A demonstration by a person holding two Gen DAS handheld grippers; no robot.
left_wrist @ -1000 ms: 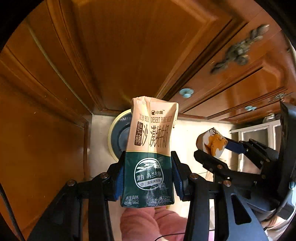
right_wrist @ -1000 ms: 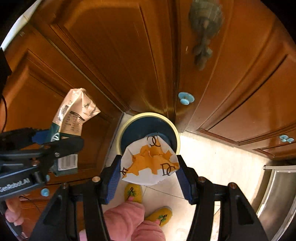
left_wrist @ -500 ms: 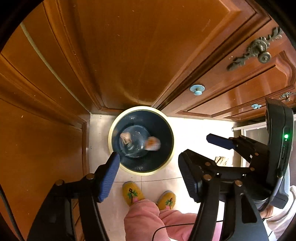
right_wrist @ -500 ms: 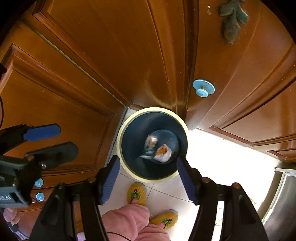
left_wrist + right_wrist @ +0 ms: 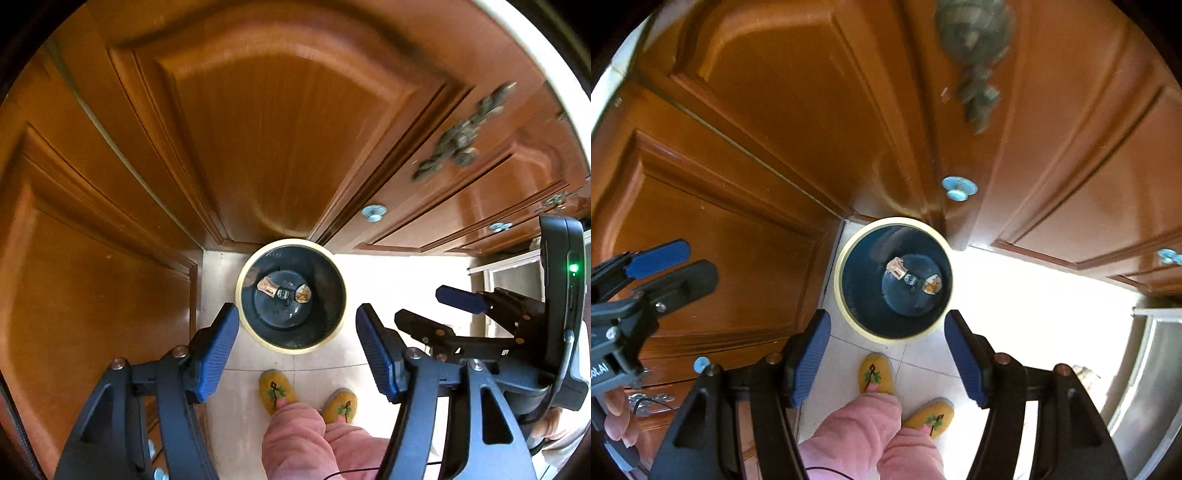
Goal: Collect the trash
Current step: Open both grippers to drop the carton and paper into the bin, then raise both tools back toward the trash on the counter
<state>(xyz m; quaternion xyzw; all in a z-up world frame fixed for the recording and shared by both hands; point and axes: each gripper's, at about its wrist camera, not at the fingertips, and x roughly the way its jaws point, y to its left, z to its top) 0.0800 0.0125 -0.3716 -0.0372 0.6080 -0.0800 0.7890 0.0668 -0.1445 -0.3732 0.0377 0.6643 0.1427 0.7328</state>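
Below your two grippers, the trash bin [image 5: 291, 345] stands on pale floor tiles against wooden cabinet doors [image 5: 280, 147]. Your left gripper [image 5: 295, 350] and right gripper [image 5: 884, 354] both hang spread apart, gripping nothing. At the bin's bottom lie the milk carton [image 5: 897, 266] and paper wrapper [image 5: 932, 283], slightly apart.

We see the milk carton [image 5: 266, 287] and crumpled wrapper [image 5: 304, 293] lying at the bin's bottom. Dark round bin [image 5: 243, 280], cream rim, upright on floor.
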